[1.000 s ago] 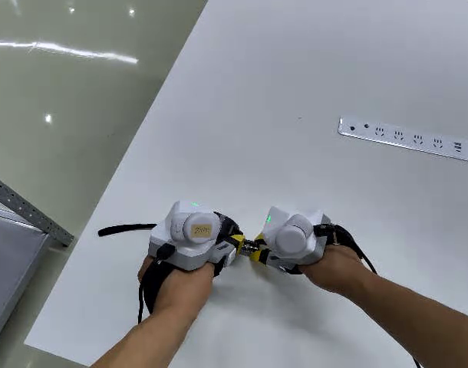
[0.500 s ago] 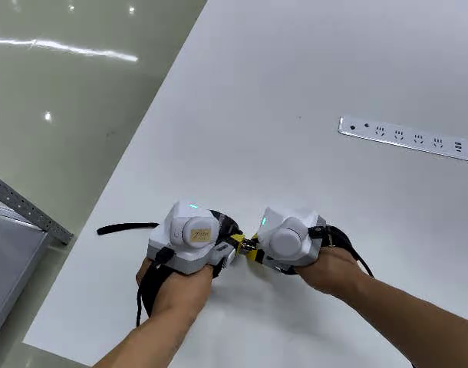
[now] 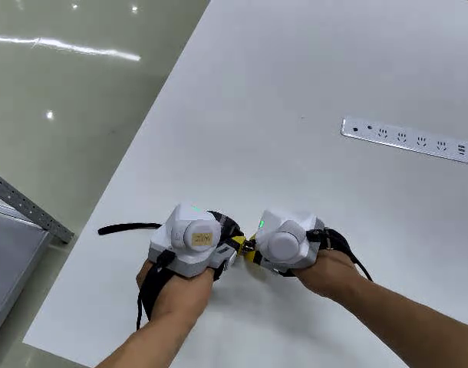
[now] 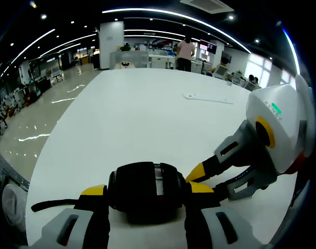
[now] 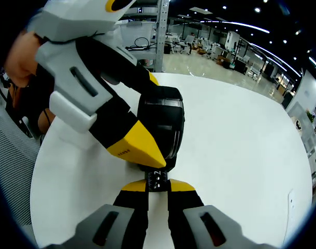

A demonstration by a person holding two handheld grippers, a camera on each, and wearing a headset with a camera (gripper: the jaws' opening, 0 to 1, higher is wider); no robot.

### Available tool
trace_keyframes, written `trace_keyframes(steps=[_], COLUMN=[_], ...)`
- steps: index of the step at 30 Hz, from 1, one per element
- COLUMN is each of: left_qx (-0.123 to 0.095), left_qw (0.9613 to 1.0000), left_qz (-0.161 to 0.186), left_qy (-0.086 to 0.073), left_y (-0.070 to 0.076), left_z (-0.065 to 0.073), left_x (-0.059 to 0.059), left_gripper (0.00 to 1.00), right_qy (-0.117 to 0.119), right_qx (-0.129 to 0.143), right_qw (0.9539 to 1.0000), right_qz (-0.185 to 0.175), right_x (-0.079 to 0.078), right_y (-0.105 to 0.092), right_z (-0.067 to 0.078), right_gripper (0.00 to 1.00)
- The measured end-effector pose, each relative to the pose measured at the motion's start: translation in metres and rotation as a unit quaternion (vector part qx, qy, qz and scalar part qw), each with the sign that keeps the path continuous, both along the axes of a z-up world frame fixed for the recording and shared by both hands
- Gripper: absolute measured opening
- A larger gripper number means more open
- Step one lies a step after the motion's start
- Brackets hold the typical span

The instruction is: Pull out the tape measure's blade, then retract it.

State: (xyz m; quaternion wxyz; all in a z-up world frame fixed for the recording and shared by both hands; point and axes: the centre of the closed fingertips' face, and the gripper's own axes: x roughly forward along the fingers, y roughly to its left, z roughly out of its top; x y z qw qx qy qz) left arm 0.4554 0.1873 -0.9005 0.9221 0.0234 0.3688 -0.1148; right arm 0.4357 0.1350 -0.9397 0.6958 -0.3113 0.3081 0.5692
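The black tape measure [image 4: 146, 181] rests low over the white table [image 3: 295, 92], and my left gripper [image 4: 147, 193] is shut on its body. In the right gripper view the tape measure's case [image 5: 160, 124] stands just ahead, with a short piece of blade [image 5: 157, 179] coming out toward me. My right gripper [image 5: 158, 185] is shut on that blade tip. In the head view the left gripper [image 3: 232, 245] and the right gripper [image 3: 253, 253] almost meet, nose to nose, near the table's front edge. The case is mostly hidden there.
A white power strip [image 3: 409, 140] lies at the back right of the table. A black strap [image 3: 126, 228] trails left from the left gripper toward the table's left edge. A grey metal rack [image 3: 19, 207] stands on the floor at the lower left.
My right gripper has edged left toward the left one, so the gap between them is a little narrower. The left gripper has stayed about where it was.
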Motion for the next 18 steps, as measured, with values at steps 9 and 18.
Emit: trace_keyframes(steps=[9,18], left_qx=[-0.001,0.000], left_qw=[1.0000,1.0000], left_qz=[-0.001,-0.001], left_qy=[-0.001,-0.003], left_y=[-0.0003,-0.0008], left_z=[0.0000,0.0003], left_x=[-0.0002,-0.0001], left_gripper=[0.55,0.55], right_qy=[0.002,0.003], right_qx=[-0.006,-0.008], right_qw=[1.0000,0.9999], right_qz=[0.005,0.008], right_x=[0.0000,0.0006], right_y=[0.0020,0.0036], right_z=[0.0000,-0.0005], right_gripper=[0.12,0.12])
